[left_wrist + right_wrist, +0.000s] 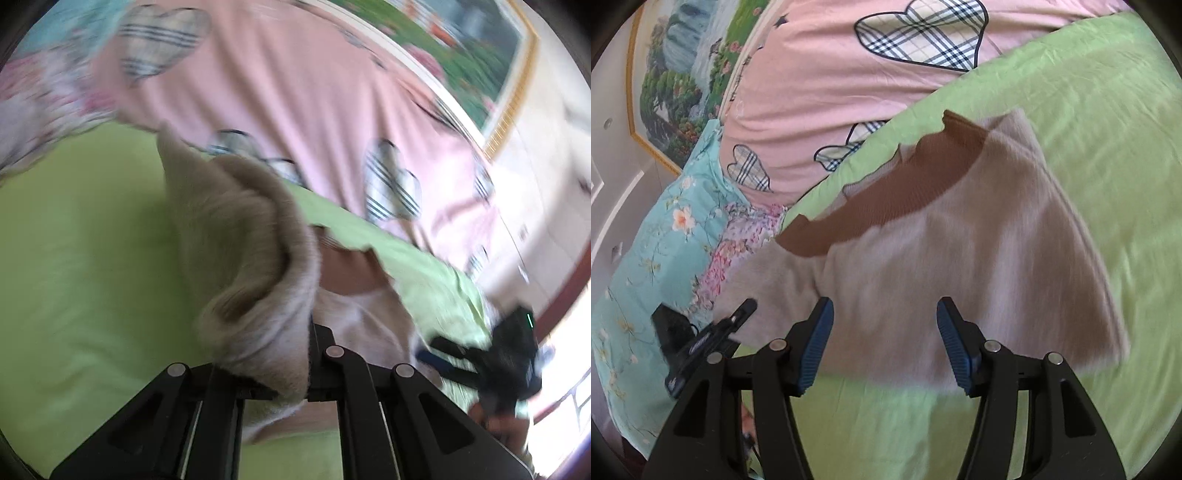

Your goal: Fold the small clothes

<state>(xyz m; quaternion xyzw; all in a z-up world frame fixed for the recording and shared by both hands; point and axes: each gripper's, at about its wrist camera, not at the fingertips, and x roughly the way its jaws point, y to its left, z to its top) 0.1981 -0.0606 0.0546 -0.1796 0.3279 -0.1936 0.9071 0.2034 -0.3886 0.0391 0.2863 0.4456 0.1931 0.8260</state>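
Altogether one beige sweater (923, 273), two hand-held grippers, one green sheet (1089, 129)

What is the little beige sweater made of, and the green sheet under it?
The beige sweater looks like soft knitted yarn, maybe wool or acrylic: fuzzy matte surface, and its brown collar shows fine ribbing. The green sheet seems thin woven cotton or similar: smooth, with small creases.

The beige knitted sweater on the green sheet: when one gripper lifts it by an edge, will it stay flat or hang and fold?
The beige sweater looks soft and floppy: in the left gripper its edge already droops in rounded folds. It probably weighs little. The knit should not slip easily on the green sheet.
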